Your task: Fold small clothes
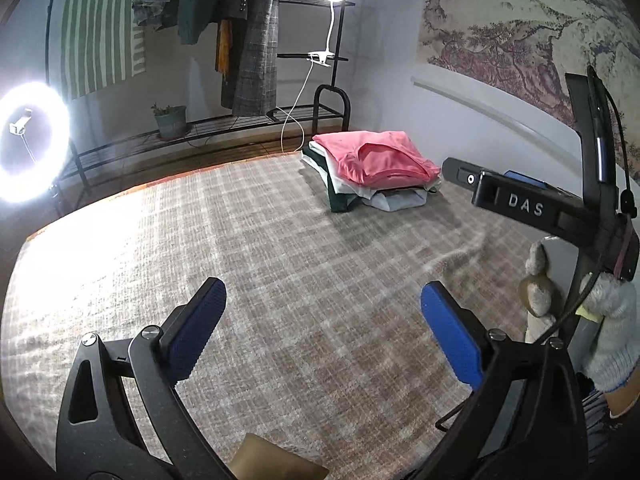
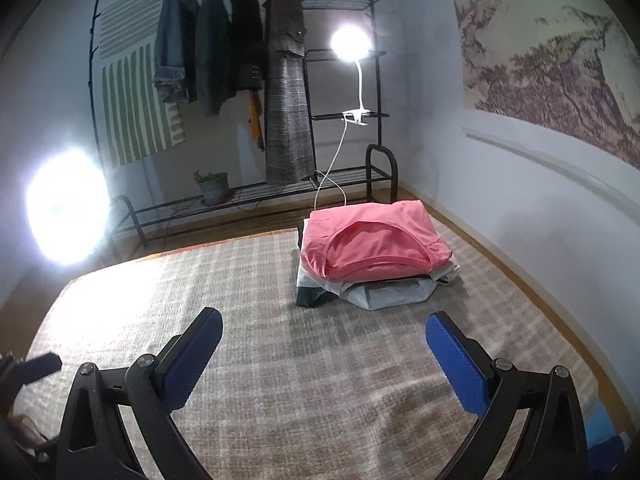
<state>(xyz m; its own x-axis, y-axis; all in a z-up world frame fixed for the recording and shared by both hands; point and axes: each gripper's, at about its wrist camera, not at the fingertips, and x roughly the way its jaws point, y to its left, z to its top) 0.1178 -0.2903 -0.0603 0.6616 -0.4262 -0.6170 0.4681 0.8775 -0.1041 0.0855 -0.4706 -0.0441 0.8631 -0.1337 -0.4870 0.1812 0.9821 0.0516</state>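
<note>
A stack of folded clothes with a pink garment (image 1: pixel 380 160) on top lies at the far right of the plaid blanket (image 1: pixel 260 248). My left gripper (image 1: pixel 322 288) hovers over bare blanket well short of the stack, open, nothing between its blue pads (image 1: pixel 452 340). The right wrist view shows the same pink garment (image 2: pixel 376 244) ahead on the blanket (image 2: pixel 300 360). My right gripper (image 2: pixel 324 316) is open and empty too. A black housing marked DAS (image 1: pixel 524 204) and a gloved hand (image 1: pixel 612 328) fill the right edge of the left wrist view.
A black clothes rack (image 2: pixel 248 196) with hanging coats stands behind the bed, with a potted plant (image 2: pixel 214 188) and a clip lamp (image 2: pixel 352 46). A ring light (image 1: pixel 28 140) glares at the left. A wall (image 2: pixel 520 220) runs along the right. An olive scrap (image 1: pixel 276 462) shows under my left gripper.
</note>
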